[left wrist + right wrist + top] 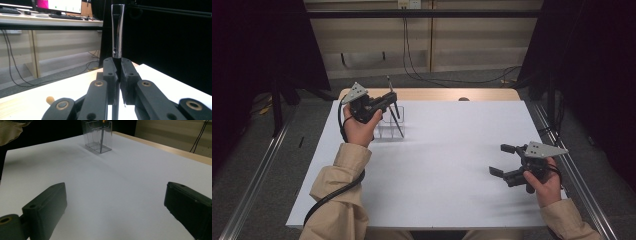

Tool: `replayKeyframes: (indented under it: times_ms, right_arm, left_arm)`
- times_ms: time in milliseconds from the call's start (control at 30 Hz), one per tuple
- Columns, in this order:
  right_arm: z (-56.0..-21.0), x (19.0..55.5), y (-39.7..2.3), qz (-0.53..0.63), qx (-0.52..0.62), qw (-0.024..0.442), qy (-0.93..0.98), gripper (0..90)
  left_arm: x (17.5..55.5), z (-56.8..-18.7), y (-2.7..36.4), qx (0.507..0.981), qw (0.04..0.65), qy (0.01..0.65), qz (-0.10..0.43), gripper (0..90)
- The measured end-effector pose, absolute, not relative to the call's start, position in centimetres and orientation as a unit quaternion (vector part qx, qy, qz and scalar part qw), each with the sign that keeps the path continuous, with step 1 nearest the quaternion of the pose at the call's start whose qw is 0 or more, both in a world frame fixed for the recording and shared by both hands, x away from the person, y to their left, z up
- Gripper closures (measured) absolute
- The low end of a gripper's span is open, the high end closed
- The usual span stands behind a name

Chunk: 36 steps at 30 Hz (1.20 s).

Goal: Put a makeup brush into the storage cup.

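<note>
Left gripper view | left gripper (117, 72) clamped on upright pen (117, 30) | right gripper (117, 215) wide open, empty

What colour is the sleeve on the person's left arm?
The sleeve is beige; the high view shows it best.

A white surface (447, 165) sits on a light wooden top whose far edge (432, 94) peeks out. The floor (277, 150) is grey. Metal rails (257, 175) run along it on the left and right. The far wall (372, 45) has pale wooden panels, and black cables (412, 65) hang down it to the floor. Dark curtains (257, 45) hang on both sides. In the left gripper view, a bright screen (64, 5) stands on a far desk (50, 21).
</note>
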State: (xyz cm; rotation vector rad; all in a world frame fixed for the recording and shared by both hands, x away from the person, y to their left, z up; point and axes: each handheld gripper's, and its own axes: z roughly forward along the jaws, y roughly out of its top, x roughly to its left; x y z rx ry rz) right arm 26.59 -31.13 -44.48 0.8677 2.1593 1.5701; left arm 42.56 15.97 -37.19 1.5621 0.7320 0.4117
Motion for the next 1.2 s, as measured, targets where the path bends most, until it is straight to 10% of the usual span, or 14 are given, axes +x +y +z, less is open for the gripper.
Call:
replayKeyframes:
  times_ms: [1200]
  right_arm:
    - [-44.5,26.7,-31.1,0.553,0.302,0.162,0.759,3.9]
  left_arm:
    - [43.8,-38.5,15.1,0.692,0.606,0.330,0.213,83.9]
